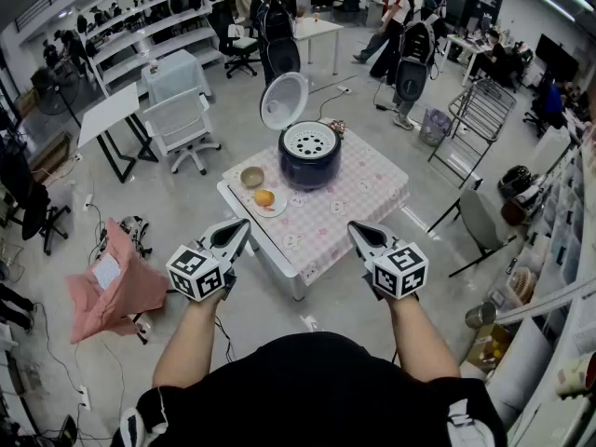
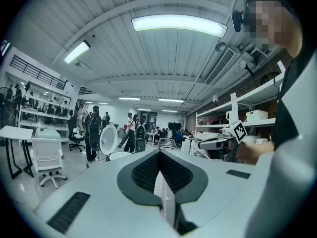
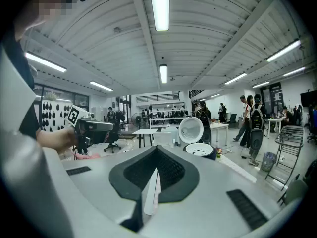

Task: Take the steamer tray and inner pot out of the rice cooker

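A dark blue rice cooker (image 1: pixel 309 161) stands on the far side of a small table (image 1: pixel 358 208) with a pink checked cloth. Its white lid (image 1: pixel 283 101) is swung up. The white perforated steamer tray (image 1: pixel 309 141) sits in its top; the inner pot is hidden under it. The right gripper view shows the cooker (image 3: pixel 204 152), tray (image 3: pixel 199 148) and lid (image 3: pixel 190 129) ahead on the right. My left gripper (image 1: pixel 240 225) and right gripper (image 1: pixel 357 230) hover at the table's near edge, well short of the cooker. Both are shut and hold nothing.
A small bowl (image 1: pixel 251 176) and a plate with an orange (image 1: pixel 264 198) lie on the table, left of the cooker. A pink cloth heap (image 1: pixel 116 287) is on the floor at left. White chairs (image 1: pixel 182 124), a drying rack (image 1: pixel 480 110) and several people stand farther off.
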Available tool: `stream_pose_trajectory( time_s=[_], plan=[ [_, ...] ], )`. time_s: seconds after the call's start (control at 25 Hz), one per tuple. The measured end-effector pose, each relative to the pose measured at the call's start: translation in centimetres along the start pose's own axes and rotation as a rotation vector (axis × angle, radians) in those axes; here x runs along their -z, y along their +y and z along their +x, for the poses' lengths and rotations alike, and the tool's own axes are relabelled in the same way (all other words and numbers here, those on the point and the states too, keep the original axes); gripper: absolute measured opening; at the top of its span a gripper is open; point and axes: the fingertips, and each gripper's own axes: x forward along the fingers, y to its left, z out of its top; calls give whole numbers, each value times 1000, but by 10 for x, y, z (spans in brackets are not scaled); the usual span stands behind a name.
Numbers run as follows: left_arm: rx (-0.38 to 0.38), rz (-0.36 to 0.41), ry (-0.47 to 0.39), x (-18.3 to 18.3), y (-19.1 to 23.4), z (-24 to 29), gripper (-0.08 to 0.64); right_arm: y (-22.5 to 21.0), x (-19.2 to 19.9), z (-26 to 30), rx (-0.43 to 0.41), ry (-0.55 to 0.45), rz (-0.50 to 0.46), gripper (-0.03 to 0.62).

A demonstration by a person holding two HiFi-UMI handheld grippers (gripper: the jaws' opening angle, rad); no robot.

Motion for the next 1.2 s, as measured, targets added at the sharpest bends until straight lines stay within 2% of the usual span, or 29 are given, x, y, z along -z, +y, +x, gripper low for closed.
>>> stream_pose_trajectory(
  time_s=[0.4, 0.56, 0.92, 1.12, 1.2],
  plan=[
    [3, -31, 20, 14, 4, -9, 21, 1, 8, 1, 14, 2, 61, 3],
    [-9, -20, 34, 22, 2, -9, 23, -3, 7, 3, 50, -2, 37, 5],
    [-11, -28, 53, 35, 6, -2, 25, -15, 19, -2, 113, 10, 62, 8],
    [5, -42, 55, 44, 6, 3, 33, -19, 26, -5, 140, 15, 59, 57],
    [2, -46, 47, 43, 9, 4, 78, -20, 27, -5, 148, 23, 53, 96]
  ],
)
